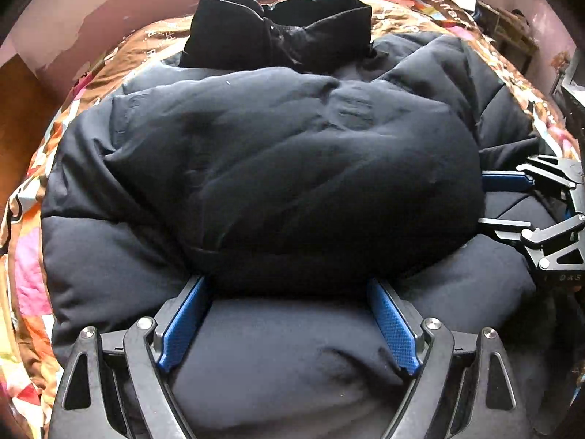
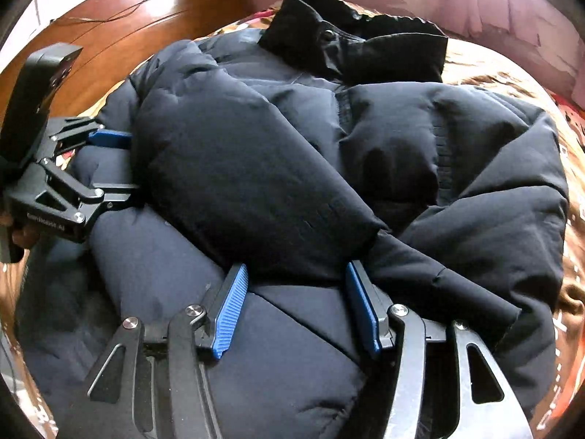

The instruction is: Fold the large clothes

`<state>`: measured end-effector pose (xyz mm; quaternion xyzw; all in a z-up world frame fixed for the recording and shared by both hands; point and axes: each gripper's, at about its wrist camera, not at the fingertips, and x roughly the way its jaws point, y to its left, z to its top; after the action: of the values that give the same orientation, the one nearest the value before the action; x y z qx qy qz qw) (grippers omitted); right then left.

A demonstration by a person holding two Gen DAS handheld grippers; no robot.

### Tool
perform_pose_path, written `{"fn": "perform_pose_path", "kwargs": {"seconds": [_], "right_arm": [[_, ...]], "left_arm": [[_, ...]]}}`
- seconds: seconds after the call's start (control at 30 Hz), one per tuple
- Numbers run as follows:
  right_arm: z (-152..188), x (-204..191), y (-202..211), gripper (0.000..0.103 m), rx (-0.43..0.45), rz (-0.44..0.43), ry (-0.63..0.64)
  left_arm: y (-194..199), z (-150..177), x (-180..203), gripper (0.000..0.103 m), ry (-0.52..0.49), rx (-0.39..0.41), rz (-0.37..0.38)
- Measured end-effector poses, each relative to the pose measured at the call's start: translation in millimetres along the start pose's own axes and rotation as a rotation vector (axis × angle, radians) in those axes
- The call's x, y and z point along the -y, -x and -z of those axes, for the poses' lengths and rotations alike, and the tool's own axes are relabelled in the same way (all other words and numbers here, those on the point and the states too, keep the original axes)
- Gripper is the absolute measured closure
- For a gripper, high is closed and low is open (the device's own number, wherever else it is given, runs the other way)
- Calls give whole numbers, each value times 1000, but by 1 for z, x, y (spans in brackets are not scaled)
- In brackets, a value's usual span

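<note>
Jaws on both my left gripper and right gripper stand spread, their tips tucked under the folded-over sleeve of the jacket, pinching nothing. I judge I'm mid-fold: next I need to close on that puffy edge and carry it across. It lies dark and bulky on the patterned bed, collar at the far end.

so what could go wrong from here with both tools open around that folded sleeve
1. The puffy sleeve looks springy; with the left tool and right tool both open and gripping nothing, it may unroll off the jacket.
2. The sleeve's thin cuff end trails past the right tool, so a close could miss it and leave it hanging.
3. Closing could pinch the layer underneath too.
</note>
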<state>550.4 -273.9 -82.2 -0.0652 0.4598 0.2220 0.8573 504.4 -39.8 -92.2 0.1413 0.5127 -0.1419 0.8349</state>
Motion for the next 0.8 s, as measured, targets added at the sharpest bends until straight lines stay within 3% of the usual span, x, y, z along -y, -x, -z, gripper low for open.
{"fn": "perform_pose_path", "kwargs": {"seconds": [0.13,0.2,0.43,0.53,0.7,0.8], "right_arm": [[0,1,5,52,9,-17,4],[-4,5,13,52,-3,-54,-1],[-27,22,41,51,-33,-84,-11],[-49,49,54,44,1,-57,-67],[-99,98,50,42,45,4,-189],[-138,125,35,42,62,-21,-274]], "left_arm": [[7,0,-7,15,56,23,35],[13,-1,-12,9,87,39,83],[32,-37,-50,8,236,-9,202],[44,-62,-72,8,260,30,180],[39,-134,-106,8,283,93,68],[25,-180,-122,8,323,121,47]]}}
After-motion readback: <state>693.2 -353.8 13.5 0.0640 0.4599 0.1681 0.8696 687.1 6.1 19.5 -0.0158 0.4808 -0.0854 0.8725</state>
